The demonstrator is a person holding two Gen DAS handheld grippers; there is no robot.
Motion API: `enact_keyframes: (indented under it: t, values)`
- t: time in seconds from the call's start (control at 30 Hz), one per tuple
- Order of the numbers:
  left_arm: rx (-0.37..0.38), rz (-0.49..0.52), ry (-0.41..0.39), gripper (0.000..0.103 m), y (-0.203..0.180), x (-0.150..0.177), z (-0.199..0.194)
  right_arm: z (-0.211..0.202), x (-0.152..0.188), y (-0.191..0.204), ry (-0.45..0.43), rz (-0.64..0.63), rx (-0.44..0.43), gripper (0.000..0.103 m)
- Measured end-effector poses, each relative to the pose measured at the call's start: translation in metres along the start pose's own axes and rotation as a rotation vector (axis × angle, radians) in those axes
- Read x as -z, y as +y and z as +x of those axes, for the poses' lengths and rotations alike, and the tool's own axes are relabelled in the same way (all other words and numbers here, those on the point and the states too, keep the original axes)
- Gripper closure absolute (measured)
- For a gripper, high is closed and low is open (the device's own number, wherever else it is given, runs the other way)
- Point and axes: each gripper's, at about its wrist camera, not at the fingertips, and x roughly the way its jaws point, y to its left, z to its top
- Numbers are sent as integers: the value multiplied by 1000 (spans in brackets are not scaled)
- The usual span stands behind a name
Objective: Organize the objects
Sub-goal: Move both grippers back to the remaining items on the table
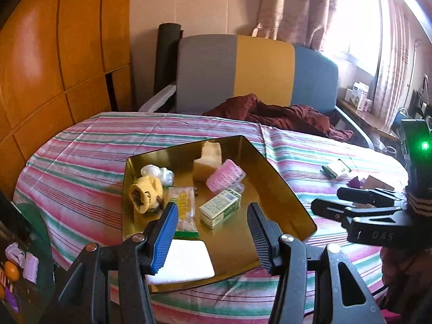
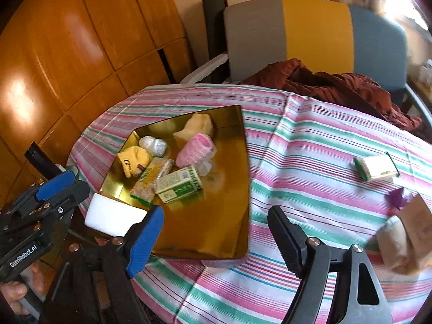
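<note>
Left wrist view: the left tongs [image 1: 213, 225] are hovering over the near half of the gold tray [image 1: 272, 167], jaws standing apart with nothing between them. The tray is sitting on the striped desk [image 1: 81, 151]. Lying in it are a white pad [image 1: 186, 259] at the near edge, a green box [image 1: 220, 209], a snack packet [image 1: 183, 210], a yellow sock [image 1: 145, 193], a pink roller [image 1: 225, 175], a cream sponge [image 1: 208, 162] and a clear wad [image 1: 158, 174]. The right tongs [image 1: 340, 201] are showing at the right, over the cloth, jaws apart and empty. A second green box [image 1: 336, 168] is lying on the desk beyond them, outside the tray.

Right wrist view: the right tongs [image 2: 216, 232] are hanging over the tray's [image 2: 235, 135] near right corner, jaws widening, nothing between them. The second green box [image 2: 376, 167] is lying well to the right on the desk [image 2: 310, 140], with a purple scrap [image 2: 399, 197], a brown carton [image 2: 418, 220] and a beige roll [image 2: 395, 243] nearer. The left tongs [image 2: 58, 189] are showing at the left edge, beside the white pad [image 2: 113, 216]. A chair [image 2: 316, 32] carrying maroon cloth [image 2: 337, 83] is standing behind the desk.
</note>
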Motion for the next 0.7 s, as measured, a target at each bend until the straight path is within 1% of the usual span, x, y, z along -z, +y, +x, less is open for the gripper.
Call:
enact_keyframes:
  t: [0.37, 0.63, 0.7]
  values:
    - [56, 74, 6, 49, -31, -5, 2, -34, 15, -60, -31, 103, 97, 23]
    - [103, 128, 26, 49, -57, -7, 12, -71, 27, -113, -62, 189, 211, 23]
    - [125, 139, 33, 49, -64, -8, 15, -82, 30, -126, -73, 210, 239, 23]
